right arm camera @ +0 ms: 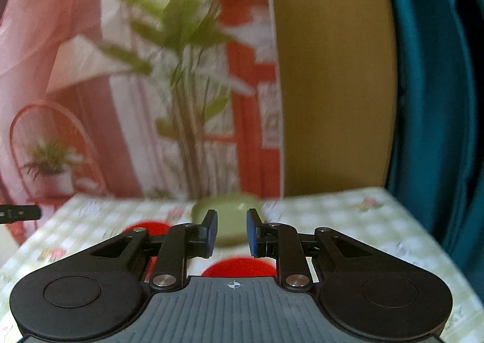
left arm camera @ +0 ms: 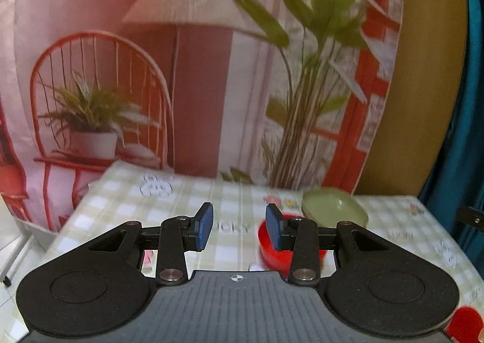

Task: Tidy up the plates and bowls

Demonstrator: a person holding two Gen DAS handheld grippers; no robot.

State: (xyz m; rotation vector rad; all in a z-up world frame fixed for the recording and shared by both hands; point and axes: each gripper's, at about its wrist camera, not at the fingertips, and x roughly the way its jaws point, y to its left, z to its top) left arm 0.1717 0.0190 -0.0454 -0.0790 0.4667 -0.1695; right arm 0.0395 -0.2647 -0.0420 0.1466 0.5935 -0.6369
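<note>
In the left wrist view my left gripper [left arm camera: 239, 226] is open and empty above the checked tablecloth [left arm camera: 181, 201]. A red bowl [left arm camera: 273, 252] sits just behind its right finger. A pale green bowl [left arm camera: 335, 207] stands past it to the right. A red piece [left arm camera: 466, 321] shows at the lower right edge. In the right wrist view my right gripper [right arm camera: 232, 231] is open and empty, pointing at the green bowl [right arm camera: 227, 213] straight ahead. A red dish [right arm camera: 239, 266] lies under the fingers. Another red one [right arm camera: 145, 226] lies to the left.
A printed backdrop [left arm camera: 151, 71] with a lamp, chair and plants hangs behind the table. A tan panel [right arm camera: 332, 86] and teal cloth [right arm camera: 438, 101] stand at the right. The table's left edge [left arm camera: 60, 231] drops off. The other gripper's tip [right arm camera: 18, 213] shows at far left.
</note>
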